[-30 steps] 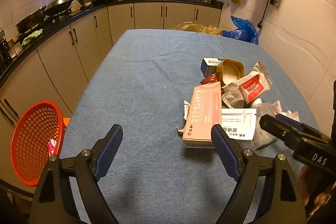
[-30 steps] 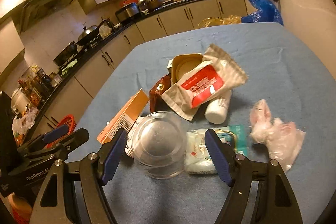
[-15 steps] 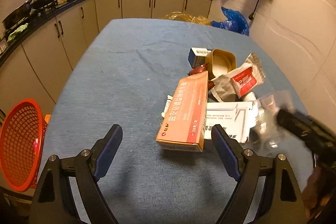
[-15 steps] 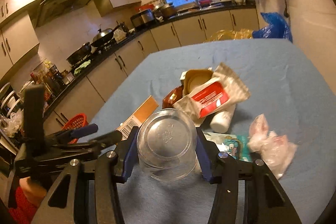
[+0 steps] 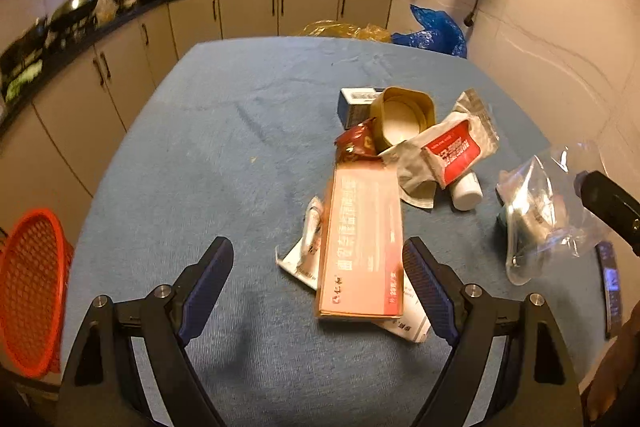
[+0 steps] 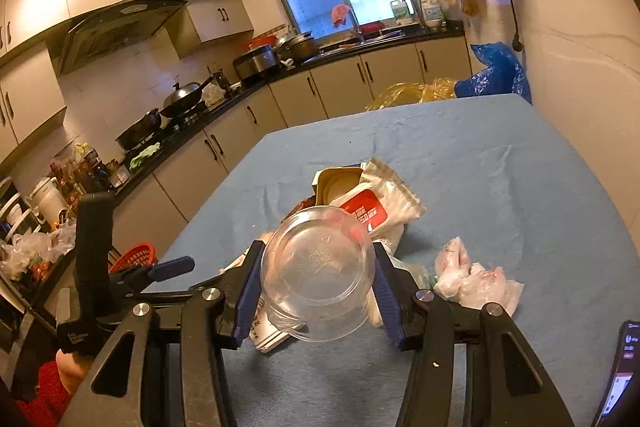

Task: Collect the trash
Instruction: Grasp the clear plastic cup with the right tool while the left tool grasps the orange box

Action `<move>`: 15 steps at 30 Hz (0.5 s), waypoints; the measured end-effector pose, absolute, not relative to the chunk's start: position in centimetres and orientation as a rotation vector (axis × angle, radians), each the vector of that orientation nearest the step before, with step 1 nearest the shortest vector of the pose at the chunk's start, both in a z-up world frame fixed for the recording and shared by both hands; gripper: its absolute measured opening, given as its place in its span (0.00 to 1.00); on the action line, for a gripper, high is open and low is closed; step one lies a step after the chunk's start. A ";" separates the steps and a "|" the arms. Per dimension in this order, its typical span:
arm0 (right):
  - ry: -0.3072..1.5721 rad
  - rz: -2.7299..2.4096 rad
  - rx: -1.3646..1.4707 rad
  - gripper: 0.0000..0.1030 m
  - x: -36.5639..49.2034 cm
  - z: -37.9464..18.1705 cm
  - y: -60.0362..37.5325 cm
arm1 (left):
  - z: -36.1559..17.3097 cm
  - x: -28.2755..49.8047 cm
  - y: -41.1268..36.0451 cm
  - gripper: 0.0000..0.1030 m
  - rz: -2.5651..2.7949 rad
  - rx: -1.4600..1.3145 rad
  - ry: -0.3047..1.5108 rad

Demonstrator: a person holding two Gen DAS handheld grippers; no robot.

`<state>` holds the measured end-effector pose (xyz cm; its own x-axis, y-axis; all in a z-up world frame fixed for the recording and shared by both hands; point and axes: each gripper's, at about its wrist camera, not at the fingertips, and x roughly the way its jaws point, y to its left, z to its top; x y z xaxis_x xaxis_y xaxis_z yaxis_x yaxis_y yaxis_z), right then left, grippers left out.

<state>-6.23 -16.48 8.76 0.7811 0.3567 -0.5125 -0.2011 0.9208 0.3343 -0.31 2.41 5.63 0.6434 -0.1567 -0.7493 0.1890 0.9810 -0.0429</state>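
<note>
My right gripper [image 6: 318, 285] is shut on a clear plastic cup [image 6: 318, 277] and holds it above the blue table [image 6: 500, 167]; the cup also shows at the right of the left wrist view [image 5: 536, 211]. My left gripper [image 5: 318, 269] is open and empty, just above the table in front of an orange carton [image 5: 362, 247]. Behind the carton lies a pile of trash: a white-and-red pouch [image 5: 448, 151], a tan tub [image 5: 402, 115], a white bottle [image 5: 466, 191] and a dark red wrapper [image 5: 358, 143]. A crumpled plastic bag [image 6: 472, 279] lies right of the cup.
A red mesh basket [image 5: 28, 291] stands off the table's left edge, also in the right wrist view [image 6: 134, 257]. Kitchen cabinets [image 5: 120, 75] run along the left and back. A phone [image 6: 618, 375] lies at the table's near right. Blue and yellow bags [image 5: 434, 33] sit beyond the far edge.
My right gripper has closed on the clear cup and lifted it off the table. My left gripper has moved right toward the orange carton, still open.
</note>
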 end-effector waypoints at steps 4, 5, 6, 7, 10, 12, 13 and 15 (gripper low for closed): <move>0.609 0.307 0.275 0.54 -6.1 8.4 -16.8 | 5.9 -0.3 0.9 0.83 -0.207 0.108 0.821; 0.610 0.306 0.277 0.54 -6.1 8.4 -16.9 | 5.9 -0.3 0.6 0.83 -0.208 0.120 0.818; 0.610 0.303 0.278 0.54 -6.2 8.3 -17.0 | 6.0 -0.5 0.3 0.83 -0.211 0.133 0.808; 0.611 0.301 0.279 0.54 -6.2 8.3 -17.1 | 6.0 -0.7 0.0 0.83 -0.218 0.147 0.802; 0.615 0.289 0.286 0.54 -6.1 8.1 -17.5 | 6.2 -1.5 -0.5 0.83 -0.251 0.169 0.788; 0.622 0.286 0.287 0.54 -5.9 8.0 -17.6 | 5.9 -1.5 -0.8 0.83 -0.255 0.186 0.790; 0.625 0.285 0.289 0.54 -5.8 7.9 -17.6 | 5.6 -1.2 -0.8 0.83 -0.245 0.194 0.800; 0.629 0.288 0.290 0.54 -5.7 7.8 -17.5 | 5.0 -0.6 -0.6 0.83 -0.241 0.184 0.827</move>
